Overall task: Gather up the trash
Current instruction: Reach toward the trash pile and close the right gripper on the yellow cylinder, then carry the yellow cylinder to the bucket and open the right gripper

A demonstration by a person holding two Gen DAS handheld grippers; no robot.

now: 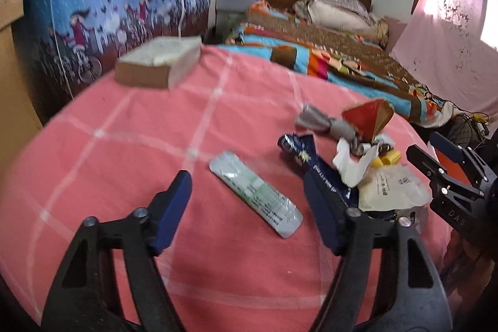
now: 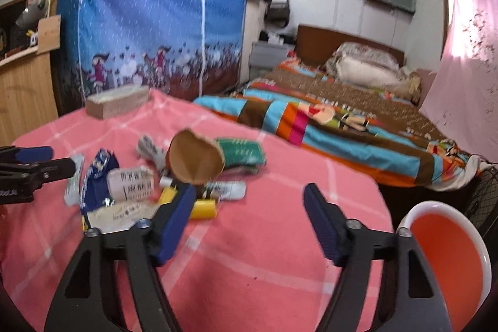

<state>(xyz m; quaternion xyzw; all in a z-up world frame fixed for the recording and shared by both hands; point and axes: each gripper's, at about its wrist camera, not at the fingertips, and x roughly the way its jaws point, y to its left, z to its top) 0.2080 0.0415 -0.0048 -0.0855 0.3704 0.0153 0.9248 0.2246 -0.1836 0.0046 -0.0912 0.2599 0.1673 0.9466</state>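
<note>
Trash pile (image 2: 149, 185) sits just ahead-left of the right hand-held gripper (image 2: 249, 204), jaws wide, empty; left hand-held gripper (image 1: 247, 192) gapes over a silver wrapper (image 1: 255, 193), gripping nothing.

Pink cloth (image 1: 218, 120) with white checks; silver-green wrapper (image 1: 255, 193), dark blue wrapper (image 1: 298, 151), yellow tube (image 2: 204, 209), orange bowl (image 2: 448, 254).

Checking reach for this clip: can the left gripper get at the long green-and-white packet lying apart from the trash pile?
Probably yes. The left gripper has its jaws open, and the packet lies flat on the pink cloth right between them, with nothing on top of it and the pile off to the right.
</note>
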